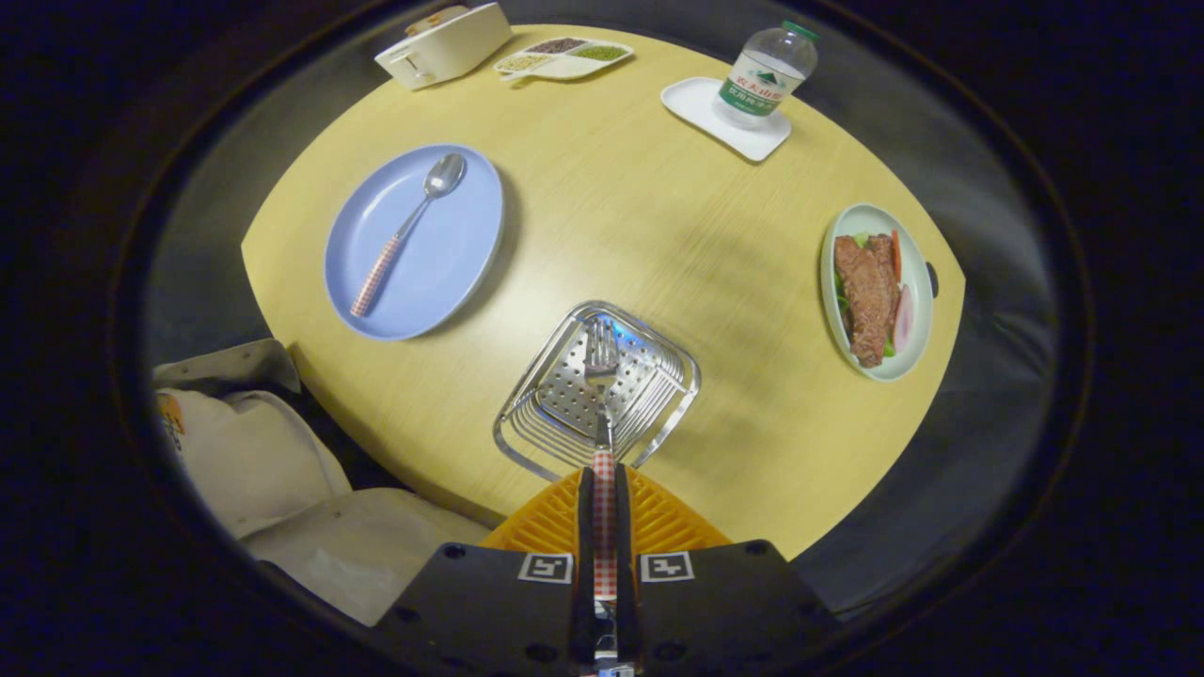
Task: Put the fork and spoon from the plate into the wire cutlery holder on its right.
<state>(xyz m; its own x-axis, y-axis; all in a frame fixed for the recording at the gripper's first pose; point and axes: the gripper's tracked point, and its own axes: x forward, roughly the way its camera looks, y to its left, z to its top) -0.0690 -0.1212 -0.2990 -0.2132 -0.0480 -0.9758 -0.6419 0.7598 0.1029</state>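
Note:
My gripper (603,484) is shut on the fork (602,376), both fingers pressing its red-checked handle. The fork points away from me with its tines over the open mouth of the wire cutlery holder (527,428), which stands just ahead of the fingers on the wooden table (658,216). Whether the tines touch the holder's perforated floor I cannot tell. To the holder's left and farther off sits the blue plate (451,254), and on it lies the spoon (409,226), bowl away from me, red-checked handle toward me.
A green dish of meat and vegetables (878,291) sits to the right of the holder. At the far side stand a water bottle (767,75) on a white tray (696,108), a divided dish (562,58) and a cream box (444,42). A person's light sleeve (254,451) lies near the table's left edge.

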